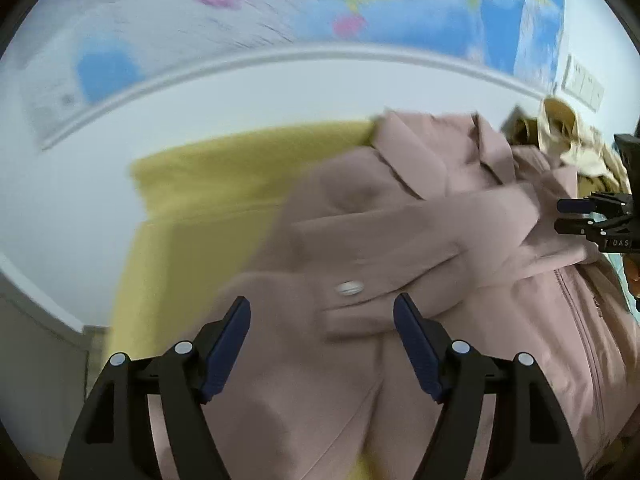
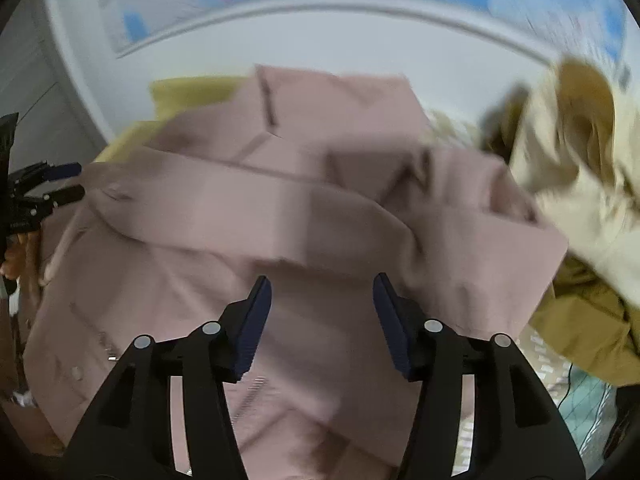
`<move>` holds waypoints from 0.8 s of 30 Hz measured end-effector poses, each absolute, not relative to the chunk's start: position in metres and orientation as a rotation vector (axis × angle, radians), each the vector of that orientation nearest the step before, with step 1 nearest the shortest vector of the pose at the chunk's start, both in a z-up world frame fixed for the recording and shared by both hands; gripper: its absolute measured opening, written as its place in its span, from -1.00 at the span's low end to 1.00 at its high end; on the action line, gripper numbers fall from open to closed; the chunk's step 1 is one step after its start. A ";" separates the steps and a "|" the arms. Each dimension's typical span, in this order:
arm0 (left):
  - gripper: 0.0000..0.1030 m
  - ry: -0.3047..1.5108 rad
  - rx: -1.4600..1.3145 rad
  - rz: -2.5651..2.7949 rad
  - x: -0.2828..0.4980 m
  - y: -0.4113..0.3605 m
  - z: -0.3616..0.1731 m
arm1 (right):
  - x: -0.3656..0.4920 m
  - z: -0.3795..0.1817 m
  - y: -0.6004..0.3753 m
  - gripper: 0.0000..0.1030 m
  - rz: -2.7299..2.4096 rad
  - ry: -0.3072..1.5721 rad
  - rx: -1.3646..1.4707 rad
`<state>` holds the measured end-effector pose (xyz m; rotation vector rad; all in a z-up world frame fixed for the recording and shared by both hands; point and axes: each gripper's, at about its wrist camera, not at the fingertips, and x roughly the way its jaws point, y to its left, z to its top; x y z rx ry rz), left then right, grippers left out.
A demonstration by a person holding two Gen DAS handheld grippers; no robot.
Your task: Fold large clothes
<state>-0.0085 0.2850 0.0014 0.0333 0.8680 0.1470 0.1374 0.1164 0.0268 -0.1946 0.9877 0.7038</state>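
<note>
A large dusty-pink coat (image 1: 400, 216) lies spread on a yellow cloth (image 1: 208, 184), with both sleeves folded across its front; a cuff button (image 1: 349, 289) shows. It fills the right wrist view (image 2: 280, 208) too. My left gripper (image 1: 322, 344) is open and empty, just above the coat's lower left part. My right gripper (image 2: 322, 320) is open and empty over the coat's middle. Each gripper shows at the edge of the other's view: the right one (image 1: 576, 216) and the left one (image 2: 64, 182).
A cream garment (image 2: 568, 152) and an olive-brown garment (image 2: 584, 320) are piled to the right of the coat. A white wall with a coloured map (image 1: 320, 0) stands behind. A patterned cover (image 2: 576, 396) shows at lower right.
</note>
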 end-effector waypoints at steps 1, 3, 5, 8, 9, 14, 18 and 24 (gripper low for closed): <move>0.42 0.849 0.024 0.170 -0.024 0.292 0.009 | 0.132 0.032 0.124 0.09 0.731 0.971 -0.204; 0.46 0.834 0.024 0.218 -0.046 0.302 0.018 | 0.124 0.038 0.141 0.12 0.782 0.944 -0.223; 0.47 0.843 0.027 0.276 -0.071 0.312 0.016 | 0.121 0.035 0.159 0.15 0.822 0.943 -0.255; 0.47 0.883 0.001 0.335 -0.097 0.328 0.006 | 0.110 0.030 0.189 0.15 0.901 0.970 -0.255; 0.47 0.896 -0.012 0.353 -0.106 0.327 0.002 | 0.103 0.028 0.195 0.15 0.931 0.977 -0.250; 0.57 0.904 0.011 0.390 -0.142 0.323 -0.013 | 0.061 0.032 0.228 0.17 1.064 0.970 -0.286; 0.53 0.883 -0.053 0.384 -0.152 0.332 -0.017 | 0.012 0.042 0.267 0.22 1.271 0.945 -0.332; 0.51 0.813 -0.142 0.371 -0.159 0.342 -0.003 | -0.059 0.037 0.341 0.31 1.536 0.960 -0.363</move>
